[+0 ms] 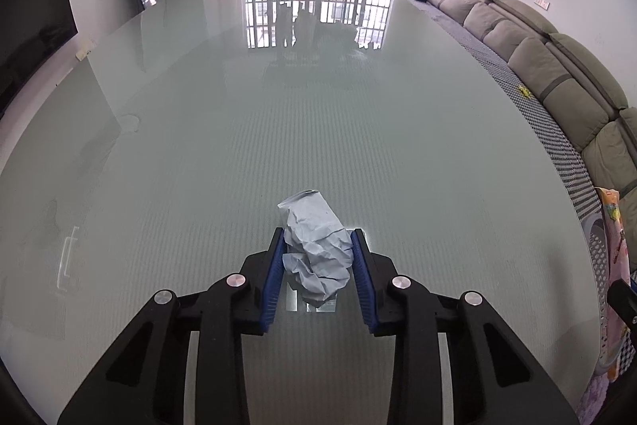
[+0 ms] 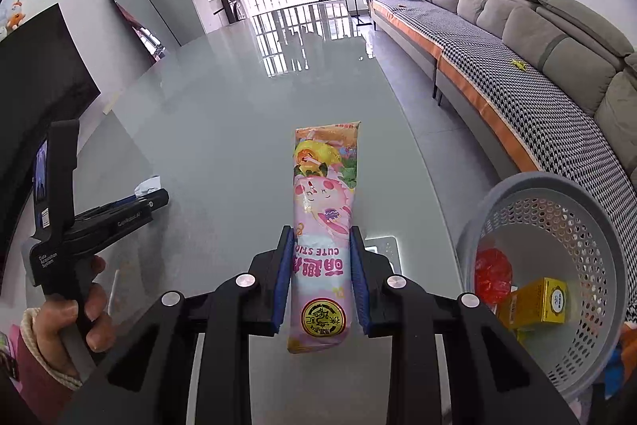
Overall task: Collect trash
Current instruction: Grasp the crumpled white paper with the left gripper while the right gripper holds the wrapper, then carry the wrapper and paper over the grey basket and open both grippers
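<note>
Each hand-held gripper [image 1: 318,245] is black with blue ribbed pads [image 1: 274,277] and round silver screws. The left hand [image 2: 85,309] shows bare skin, a dark red sleeve and a cream cord at the wrist.

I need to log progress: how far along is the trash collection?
Done: a yellow box and red wrapper lie in the grey basket. In hand: left gripper holds crumpled paper; right gripper holds a pink snack packet. Left: dropping both in.

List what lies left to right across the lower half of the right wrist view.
Left gripper in the person's hand → pink snack wrapper clamped in the right gripper → grey mesh basket holding red trash, then a yellow box.
</note>
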The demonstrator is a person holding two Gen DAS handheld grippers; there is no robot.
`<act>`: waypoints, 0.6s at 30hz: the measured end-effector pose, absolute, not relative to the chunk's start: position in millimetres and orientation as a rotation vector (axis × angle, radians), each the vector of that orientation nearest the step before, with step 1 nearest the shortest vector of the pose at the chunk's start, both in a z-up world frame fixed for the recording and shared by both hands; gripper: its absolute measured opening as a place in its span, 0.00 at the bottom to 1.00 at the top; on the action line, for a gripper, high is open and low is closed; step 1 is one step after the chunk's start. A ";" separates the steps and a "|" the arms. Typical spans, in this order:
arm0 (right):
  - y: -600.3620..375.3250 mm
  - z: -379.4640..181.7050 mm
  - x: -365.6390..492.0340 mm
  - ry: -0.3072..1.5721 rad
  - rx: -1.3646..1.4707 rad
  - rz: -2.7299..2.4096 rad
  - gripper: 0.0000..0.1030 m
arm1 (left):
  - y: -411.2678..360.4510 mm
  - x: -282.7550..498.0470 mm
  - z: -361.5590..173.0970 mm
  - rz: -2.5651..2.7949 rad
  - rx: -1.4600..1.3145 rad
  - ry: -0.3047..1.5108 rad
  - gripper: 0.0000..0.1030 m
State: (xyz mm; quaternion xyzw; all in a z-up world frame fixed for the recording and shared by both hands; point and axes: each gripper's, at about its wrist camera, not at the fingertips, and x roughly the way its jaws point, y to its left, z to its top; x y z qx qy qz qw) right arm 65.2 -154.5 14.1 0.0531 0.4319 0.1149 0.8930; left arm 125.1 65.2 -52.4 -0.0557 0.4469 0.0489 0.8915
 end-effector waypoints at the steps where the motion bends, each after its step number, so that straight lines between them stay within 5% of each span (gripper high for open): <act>1: -158.8 13.5 63.1 0.894 0.114 0.233 0.26 | 59.3 120.4 -49.1 0.092 -0.110 0.920 0.31; 18: -289.4 -2.6 10.7 0.851 0.234 0.005 0.26 | -109.1 71.1 -6.4 -0.278 0.041 0.834 0.31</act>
